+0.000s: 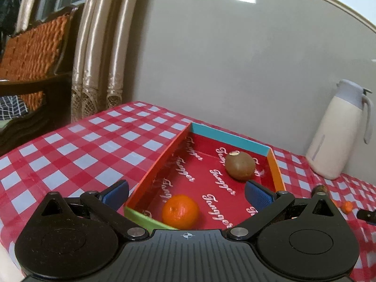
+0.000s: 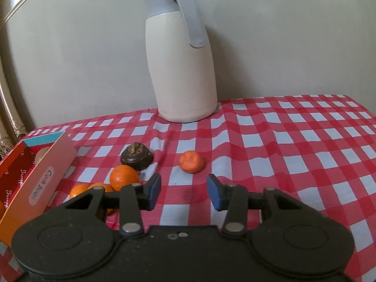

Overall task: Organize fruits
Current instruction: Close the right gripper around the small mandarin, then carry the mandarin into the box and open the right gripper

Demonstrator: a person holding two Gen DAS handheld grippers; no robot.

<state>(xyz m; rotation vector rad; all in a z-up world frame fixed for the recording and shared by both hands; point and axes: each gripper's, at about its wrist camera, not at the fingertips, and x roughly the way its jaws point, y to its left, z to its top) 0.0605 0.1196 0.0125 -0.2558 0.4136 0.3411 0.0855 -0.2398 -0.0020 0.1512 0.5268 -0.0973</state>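
**Two fruits in the box, more loose on the cloth**

Left wrist view: the left gripper [image 1: 187, 193] hangs over the near end of a shallow red box [image 1: 162, 159] with its blue pads spread wide and nothing between them. Inside the box, an orange [image 1: 180, 210] lies near the near-left corner, and a brown kiwi [image 1: 240, 166] sits toward the far right, close to the orange side wall. The box rests on a red-and-white checked tablecloth [image 1: 82, 145]. A cream thermos jug [image 1: 336, 131] stands at the far right against the wall.

Right wrist view: the right gripper [image 2: 184, 191] is low over the cloth, pads apart and holding nothing. A small tangerine [image 2: 191, 161] lies on the cloth just beyond the gap between the pads. To its left sits a dark brown fruit [image 2: 137, 157], and nearer, a cluster of oranges [image 2: 124, 178] lies beside the box's outer wall [image 2: 44, 176] at the left edge. The jug [image 2: 183, 65] stands at the far edge by the wall.
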